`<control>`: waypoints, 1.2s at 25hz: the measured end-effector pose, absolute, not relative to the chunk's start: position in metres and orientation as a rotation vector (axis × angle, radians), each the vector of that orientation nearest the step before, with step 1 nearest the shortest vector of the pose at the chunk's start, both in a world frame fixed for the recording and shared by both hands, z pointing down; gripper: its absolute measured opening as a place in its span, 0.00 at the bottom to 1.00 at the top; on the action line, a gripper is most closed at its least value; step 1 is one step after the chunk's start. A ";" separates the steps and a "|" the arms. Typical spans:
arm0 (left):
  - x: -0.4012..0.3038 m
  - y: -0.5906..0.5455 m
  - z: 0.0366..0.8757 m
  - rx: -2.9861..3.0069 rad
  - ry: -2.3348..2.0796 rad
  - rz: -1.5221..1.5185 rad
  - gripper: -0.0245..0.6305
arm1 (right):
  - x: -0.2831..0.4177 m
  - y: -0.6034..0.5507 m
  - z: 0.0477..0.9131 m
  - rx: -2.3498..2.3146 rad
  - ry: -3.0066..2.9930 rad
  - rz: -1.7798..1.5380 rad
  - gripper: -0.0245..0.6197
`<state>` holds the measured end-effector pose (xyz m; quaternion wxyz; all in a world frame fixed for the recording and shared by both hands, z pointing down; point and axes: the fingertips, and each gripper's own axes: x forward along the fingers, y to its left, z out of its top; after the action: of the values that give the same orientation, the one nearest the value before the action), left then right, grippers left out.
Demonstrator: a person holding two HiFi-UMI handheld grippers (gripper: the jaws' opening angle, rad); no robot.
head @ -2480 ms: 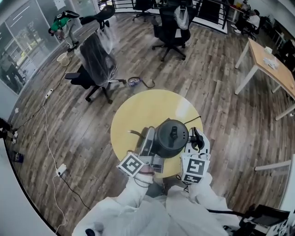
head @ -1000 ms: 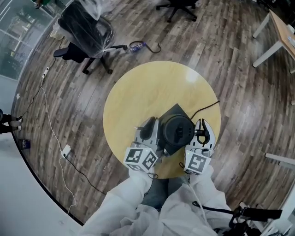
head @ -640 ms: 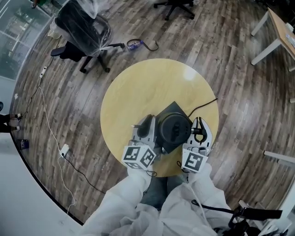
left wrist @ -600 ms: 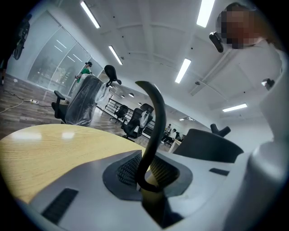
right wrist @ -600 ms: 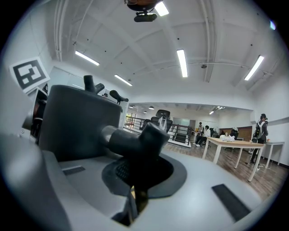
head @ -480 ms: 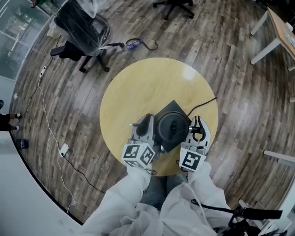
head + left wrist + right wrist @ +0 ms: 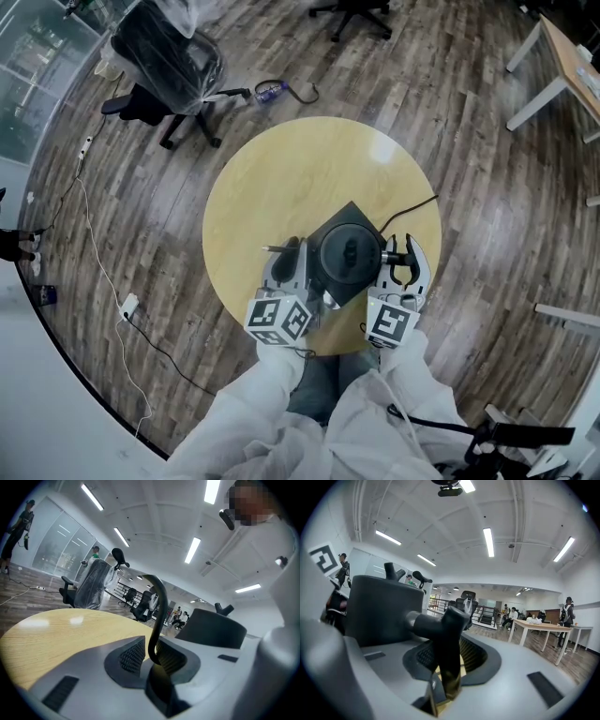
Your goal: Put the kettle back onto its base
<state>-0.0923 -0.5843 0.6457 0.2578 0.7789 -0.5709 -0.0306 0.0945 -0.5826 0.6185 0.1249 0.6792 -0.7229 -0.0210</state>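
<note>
Jaws of the left gripper (image 7: 152, 656) are nearly together and pinch the kettle's thin curved spout (image 7: 159, 606), which rises black from between the ribbed pads. The right gripper's (image 7: 443, 660) jaws have just been opening. The kettle's black handle (image 7: 447, 634) stands upright between them, and they sit loosely around it rather than clamped on it.

From the head view, the black kettle (image 7: 349, 253) is on the near right part of the round yellow worktop (image 7: 300, 178). Its lid and knob face up. It stands centred over the square black base (image 7: 349, 214), whose corners show around it on the far and near sides. Whether it is fully seated cannot be told from above.

The left gripper (image 7: 289, 253) lies just to the kettle's left and the right gripper (image 7: 401, 247) just to its right. Both reach in from the near edge, each with its marker cube nearest the person. A dark power cord (image 7: 412, 208) runs from the base toward the worktop's right edge.

Beyond the worktop is a wooden plank floor (image 7: 450, 122), with a plastic-covered office chair (image 7: 169, 56) at the far left.
</note>
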 end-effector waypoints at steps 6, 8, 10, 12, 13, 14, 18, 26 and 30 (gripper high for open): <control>-0.094 -0.572 0.639 2.123 -1.525 -0.101 0.14 | 0.097 -0.572 0.622 1.999 -2.066 -0.011 0.23; -0.097 -0.567 0.636 2.121 -1.526 -0.105 0.16 | 0.098 -0.567 0.624 1.997 -2.052 0.015 0.25; -0.100 -0.562 0.633 2.114 -1.523 -0.104 0.17 | 0.098 -0.562 0.624 1.994 -2.043 0.046 0.25; -0.102 -0.555 0.630 2.112 -1.507 -0.100 0.18 | 0.097 -0.556 0.621 2.000 -2.039 0.078 0.26; -0.103 -0.551 0.628 2.114 -1.496 -0.098 0.19 | 0.097 -0.551 0.620 2.008 -2.033 0.089 0.27; -0.103 -0.545 0.626 2.118 -1.486 -0.095 0.19 | 0.098 -0.545 0.619 2.019 -2.023 0.096 0.27; -0.097 -0.518 0.618 2.140 -1.430 -0.070 0.19 | 0.102 -0.514 0.615 2.045 -1.989 0.128 0.28; -0.068 -0.478 0.593 2.232 -1.345 0.017 0.19 | 0.068 -0.476 0.594 1.916 -2.076 0.256 0.27; -0.051 -0.464 0.569 2.334 -1.305 0.061 0.07 | 0.053 -0.461 0.577 1.882 -2.126 0.274 0.07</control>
<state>-0.0510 -0.4641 0.5695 0.2313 0.8489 -0.4748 0.0223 0.0527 -0.4612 0.5765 0.1441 0.6528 -0.7376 0.0950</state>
